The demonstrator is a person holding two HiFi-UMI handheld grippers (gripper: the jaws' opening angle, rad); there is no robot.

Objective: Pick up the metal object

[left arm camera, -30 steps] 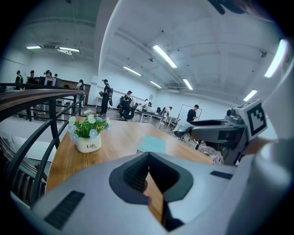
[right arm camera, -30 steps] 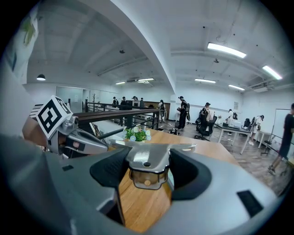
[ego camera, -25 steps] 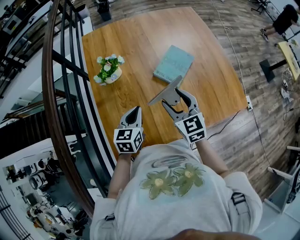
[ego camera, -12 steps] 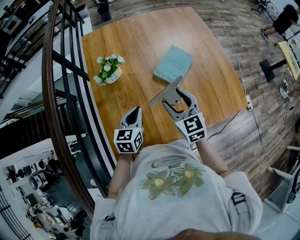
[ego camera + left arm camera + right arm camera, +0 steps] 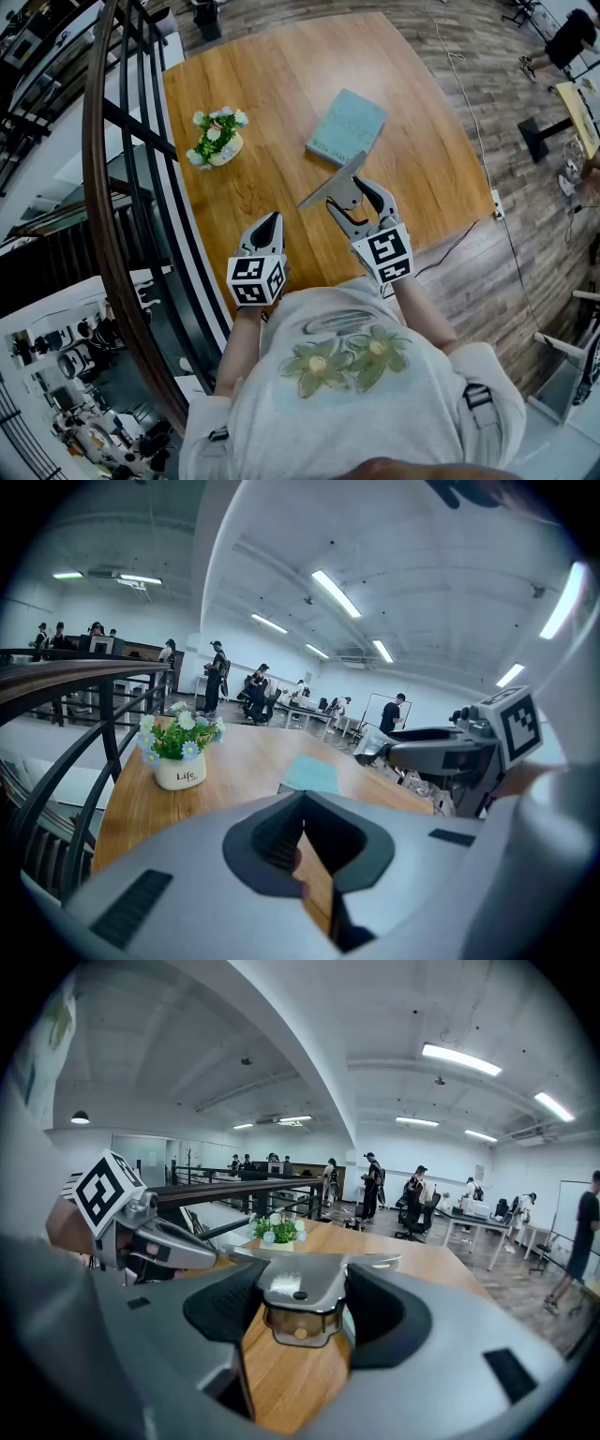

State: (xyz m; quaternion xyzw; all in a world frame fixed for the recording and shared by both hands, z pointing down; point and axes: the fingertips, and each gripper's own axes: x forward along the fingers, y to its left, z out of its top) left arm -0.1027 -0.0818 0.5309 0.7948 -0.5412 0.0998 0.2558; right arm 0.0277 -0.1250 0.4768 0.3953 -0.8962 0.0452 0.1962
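The metal object [image 5: 328,185], a flat scraper-like piece with a wide blade, hangs above the near part of the wooden table [image 5: 281,75]. My right gripper [image 5: 345,195] is shut on it. In the right gripper view the metal object [image 5: 302,1281] sits squarely between the jaws, its blade lying crosswise. My left gripper [image 5: 267,225] hovers over the table's near edge, left of the right one, shut with nothing in it. Its jaws meet in the left gripper view, where the right gripper [image 5: 441,752] shows at the right.
A teal book [image 5: 347,128] lies on the table beyond the right gripper. A small white pot of flowers [image 5: 217,141] stands at the table's left side. A dark curved railing [image 5: 103,187] runs along the left. A cable [image 5: 459,246] trails over the floor at right.
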